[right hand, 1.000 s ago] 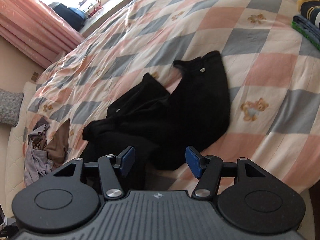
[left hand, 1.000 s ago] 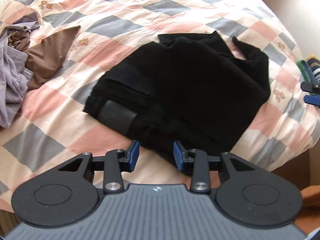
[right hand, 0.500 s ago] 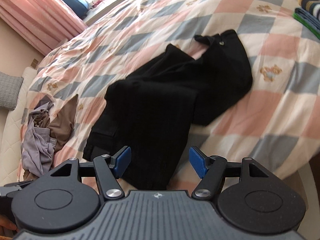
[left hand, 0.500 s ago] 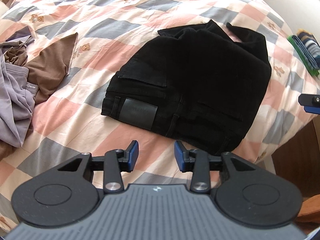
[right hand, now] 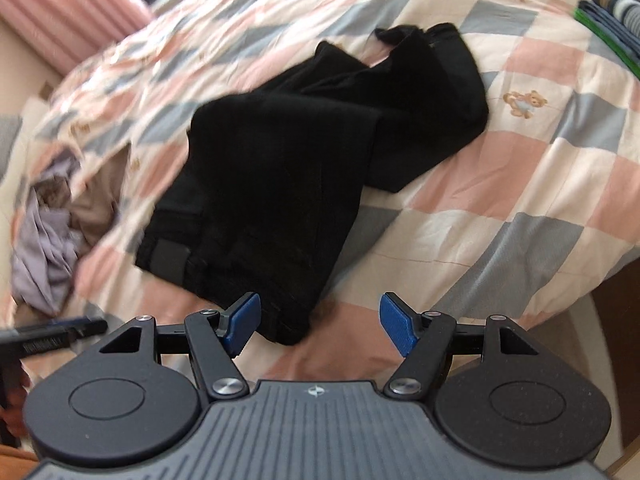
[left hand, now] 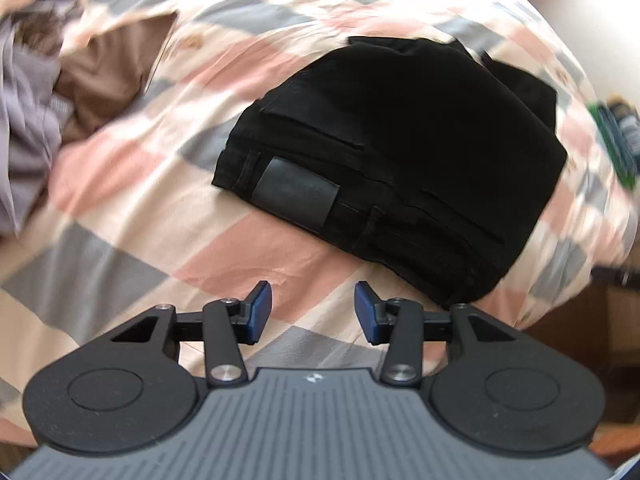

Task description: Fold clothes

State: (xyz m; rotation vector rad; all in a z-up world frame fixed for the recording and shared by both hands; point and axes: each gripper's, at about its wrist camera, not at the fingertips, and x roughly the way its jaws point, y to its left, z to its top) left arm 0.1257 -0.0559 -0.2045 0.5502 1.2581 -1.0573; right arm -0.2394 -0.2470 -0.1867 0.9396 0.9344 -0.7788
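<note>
A pair of black jeans [left hand: 400,152] lies folded on the checked quilt [left hand: 160,208], its grey leather patch [left hand: 296,192] facing me. My left gripper [left hand: 313,304] hangs over bare quilt just short of the waistband; its jaws are opening and nothing is between them. In the right wrist view the jeans [right hand: 280,168] run from the patch [right hand: 170,262] up to the rumpled legs. My right gripper [right hand: 320,316] is open above the near corner of the jeans. That corner shows between the fingers, and the pads do not press it.
A heap of lilac and brown clothes [left hand: 60,112] lies at the left of the bed [right hand: 44,248]. A folded striped stack [right hand: 612,12] sits at the far right corner. The quilt [right hand: 520,160] drops off at the bed's right edge. The left gripper's body [right hand: 48,332] shows at lower left.
Both grippers have come closer to the jeans, which now fill more of each view. The jaws of both stand wider apart. The right view slid along to the waistband corner.
</note>
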